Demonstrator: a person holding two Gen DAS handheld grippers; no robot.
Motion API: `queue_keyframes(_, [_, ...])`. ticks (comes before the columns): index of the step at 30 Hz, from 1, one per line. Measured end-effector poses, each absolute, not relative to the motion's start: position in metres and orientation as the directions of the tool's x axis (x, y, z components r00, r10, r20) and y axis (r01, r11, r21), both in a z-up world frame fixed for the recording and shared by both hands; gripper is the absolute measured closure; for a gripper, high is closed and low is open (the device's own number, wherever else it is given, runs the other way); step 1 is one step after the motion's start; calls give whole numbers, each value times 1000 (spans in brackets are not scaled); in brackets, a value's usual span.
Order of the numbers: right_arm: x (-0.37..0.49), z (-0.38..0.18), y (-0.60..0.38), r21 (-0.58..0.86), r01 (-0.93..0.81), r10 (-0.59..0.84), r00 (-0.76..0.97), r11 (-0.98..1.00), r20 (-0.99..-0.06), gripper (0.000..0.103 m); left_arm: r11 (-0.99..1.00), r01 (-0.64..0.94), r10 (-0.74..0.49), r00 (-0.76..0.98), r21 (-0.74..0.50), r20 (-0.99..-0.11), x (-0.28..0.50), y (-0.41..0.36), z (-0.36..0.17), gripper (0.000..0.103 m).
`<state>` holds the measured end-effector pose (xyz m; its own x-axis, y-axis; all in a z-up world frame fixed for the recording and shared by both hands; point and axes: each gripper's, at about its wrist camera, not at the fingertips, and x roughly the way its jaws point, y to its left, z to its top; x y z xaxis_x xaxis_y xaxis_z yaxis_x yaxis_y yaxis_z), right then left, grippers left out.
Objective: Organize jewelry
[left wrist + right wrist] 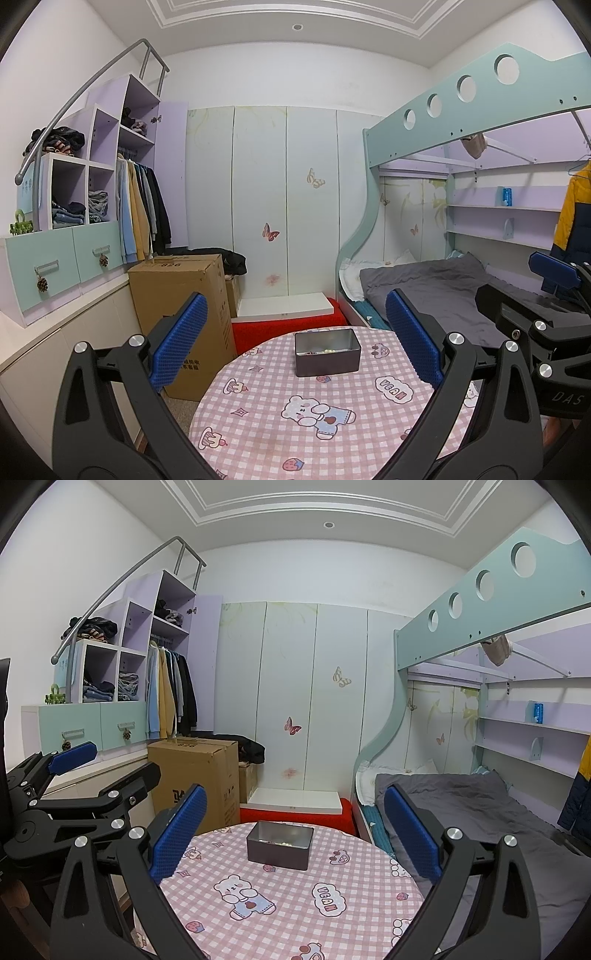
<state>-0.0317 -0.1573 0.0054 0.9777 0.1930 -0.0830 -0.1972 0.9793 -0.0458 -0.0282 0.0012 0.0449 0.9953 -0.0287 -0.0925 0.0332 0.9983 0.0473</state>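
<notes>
A dark open metal box [327, 353] stands at the far side of a round table with a pink checked cloth [295, 435]. Small beads and jewelry pieces [325, 351] lie inside it. The box also shows in the right wrist view [280, 845], with pieces inside [277, 842]. My left gripper [295, 343] is open and empty, held above the table's near side, short of the box. My right gripper [291, 834] is open and empty, also above the table short of the box. Each gripper shows at the edge of the other's view [554, 295] [74, 775].
A cardboard carton [181, 310] stands on the floor left of the table. A bunk bed with a grey blanket [436, 291] is to the right. A red step [288, 325] and white wardrobe doors are behind. Shelves with clothes line the left wall.
</notes>
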Motion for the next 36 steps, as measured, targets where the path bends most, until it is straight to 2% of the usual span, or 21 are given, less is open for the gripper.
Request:
queue_keyframes(19, [9, -16, -165, -14, -197, 193, 970, 980, -149, 10, 998, 39, -30, 985, 52, -171, 4, 0, 24, 8])
queue_keyframes(30, [64, -48, -171, 16, -185, 183, 947, 983, -262, 10, 997, 42, -23, 957, 59, -290, 62, -1, -7, 8])
queue_keyframes(36, [101, -73, -169, 28, -180, 178, 919, 983, -352, 10, 997, 43, -17, 920, 58, -392, 102, -2, -36, 8])
